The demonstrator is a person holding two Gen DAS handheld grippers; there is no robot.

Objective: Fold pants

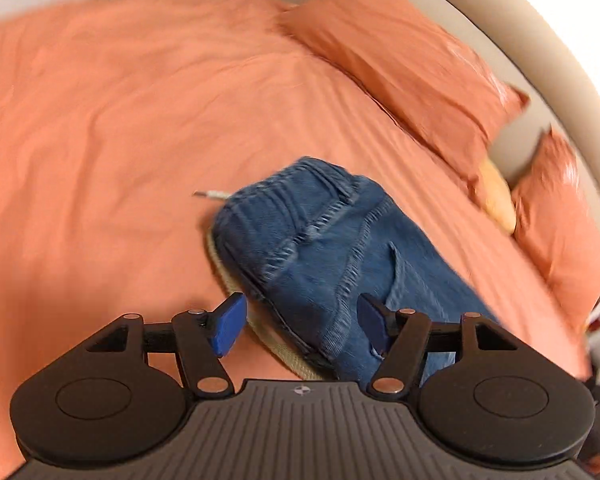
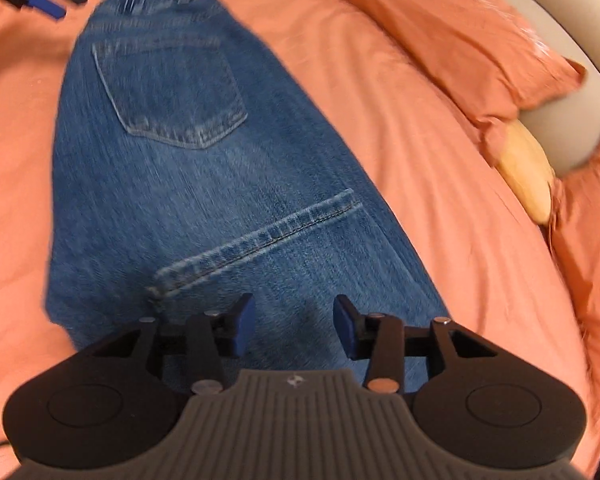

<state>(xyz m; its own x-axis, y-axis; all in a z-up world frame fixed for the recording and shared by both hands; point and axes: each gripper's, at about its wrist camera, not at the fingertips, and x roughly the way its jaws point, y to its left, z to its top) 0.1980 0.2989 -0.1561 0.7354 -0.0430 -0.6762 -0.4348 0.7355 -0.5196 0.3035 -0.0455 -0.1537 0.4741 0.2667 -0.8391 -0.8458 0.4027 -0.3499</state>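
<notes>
Jeans on bed, no legible txt

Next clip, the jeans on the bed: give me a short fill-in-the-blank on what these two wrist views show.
1. The jeans lie on an ____ bedspread.
2. The right gripper has its jaws ____, with nothing between them.
3. The back ____ of the jeans faces up in the right wrist view.
4. The left gripper hovers at the jeans' ____ end.

Missing words: orange; open; pocket; waistband

left hand-held gripper — jaws apart, holding nothing | right hand-held gripper — jaws apart, holding nothing
</notes>
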